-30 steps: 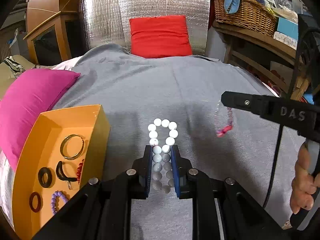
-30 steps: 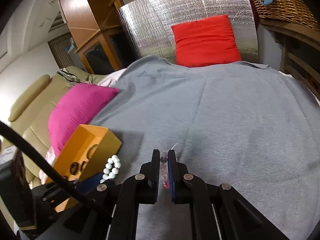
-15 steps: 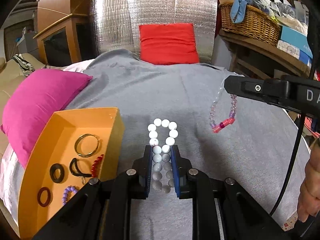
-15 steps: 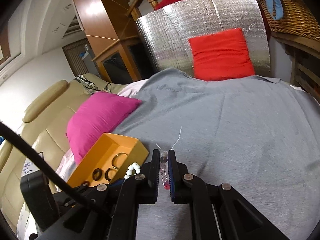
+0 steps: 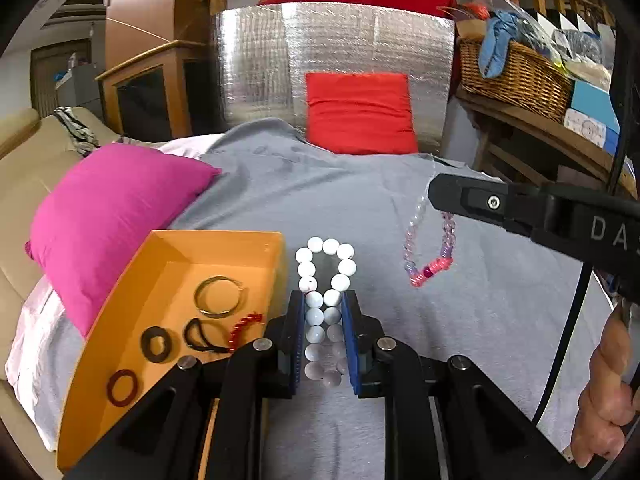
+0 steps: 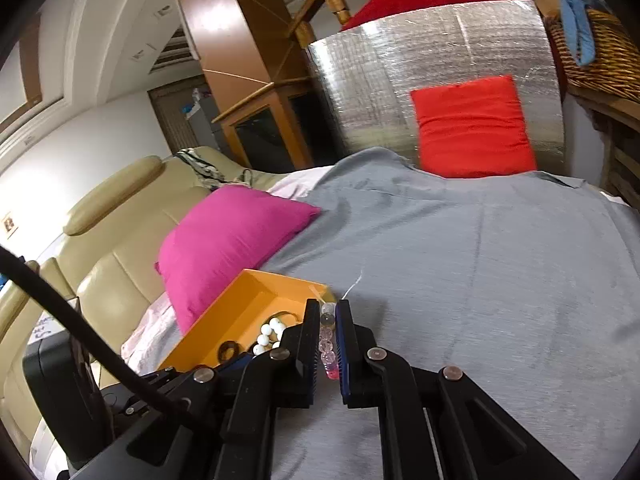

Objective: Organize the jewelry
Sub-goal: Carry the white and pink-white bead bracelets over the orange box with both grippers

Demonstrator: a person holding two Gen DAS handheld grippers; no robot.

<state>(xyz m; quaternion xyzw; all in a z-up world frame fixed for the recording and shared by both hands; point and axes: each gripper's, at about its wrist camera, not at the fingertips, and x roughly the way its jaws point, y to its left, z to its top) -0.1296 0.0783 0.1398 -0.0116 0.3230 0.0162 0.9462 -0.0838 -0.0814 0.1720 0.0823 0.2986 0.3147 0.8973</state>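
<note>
My left gripper (image 5: pixel 323 300) is shut on a white bead bracelet (image 5: pixel 325 264), whose loop sticks out past the fingertips above the grey bed cover. An orange tray (image 5: pixel 100 368) lies just left of it, holding a gold bangle (image 5: pixel 218 296), dark rings, a red bead strand and a black cord. My right gripper (image 6: pixel 328 312) is shut on a clear and pink bead bracelet (image 6: pixel 327 346). In the left wrist view that pink bracelet (image 5: pixel 426 252) hangs from the right gripper's finger (image 5: pixel 472 200), up to the right of the white one. The right wrist view shows the white bracelet (image 6: pixel 269 334) in front of the tray (image 6: pixel 240 312).
A magenta pillow (image 5: pixel 108 216) rests left of the tray, a red cushion (image 5: pixel 360 112) leans on a silver panel at the back. A wicker basket (image 5: pixel 512 76) sits on a wooden shelf to the right. A beige sofa (image 6: pixel 100 248) is at the left. A hand (image 5: pixel 604 392) grips the right tool.
Both grippers have risen with their bracelets. The tray now sits closer to the left gripper, and the pink bracelet has lifted off the cover and hangs free.
</note>
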